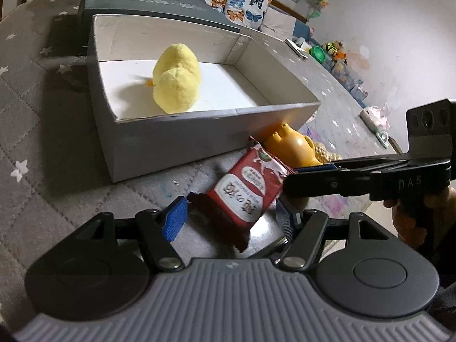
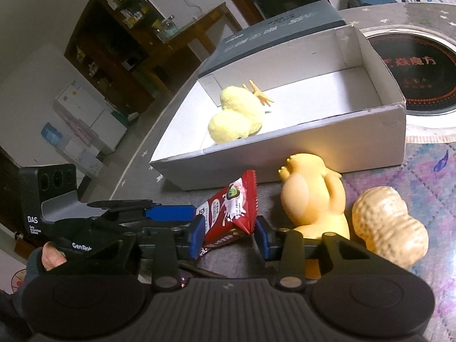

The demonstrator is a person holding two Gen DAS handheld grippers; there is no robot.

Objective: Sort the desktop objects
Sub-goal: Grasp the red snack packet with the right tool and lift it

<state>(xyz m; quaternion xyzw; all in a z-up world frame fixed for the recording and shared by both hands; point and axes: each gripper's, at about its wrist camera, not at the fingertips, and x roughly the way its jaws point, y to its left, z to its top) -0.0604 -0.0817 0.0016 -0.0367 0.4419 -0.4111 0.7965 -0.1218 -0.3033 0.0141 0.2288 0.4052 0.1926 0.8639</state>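
A red snack packet (image 1: 242, 191) lies on the grey quilted table in front of a white open box (image 1: 176, 139). A yellow plush chick (image 1: 176, 82) lies inside the box. My left gripper (image 1: 230, 219) is open, its blue pads either side of the packet's near end. My right gripper (image 2: 228, 232) is also open around the packet (image 2: 228, 213), coming from the other side; it shows in the left wrist view (image 1: 313, 176). An orange rubber figure (image 2: 313, 196) and a peanut-shaped toy (image 2: 390, 225) lie beside the packet, against the box (image 2: 285, 154).
A dark grey box lid (image 1: 142, 2) lies behind the white box. A round black induction hob (image 2: 413, 68) is set in the table past the box. Small toys (image 1: 330, 48) and a pink item (image 1: 373, 116) sit at the table's far edge.
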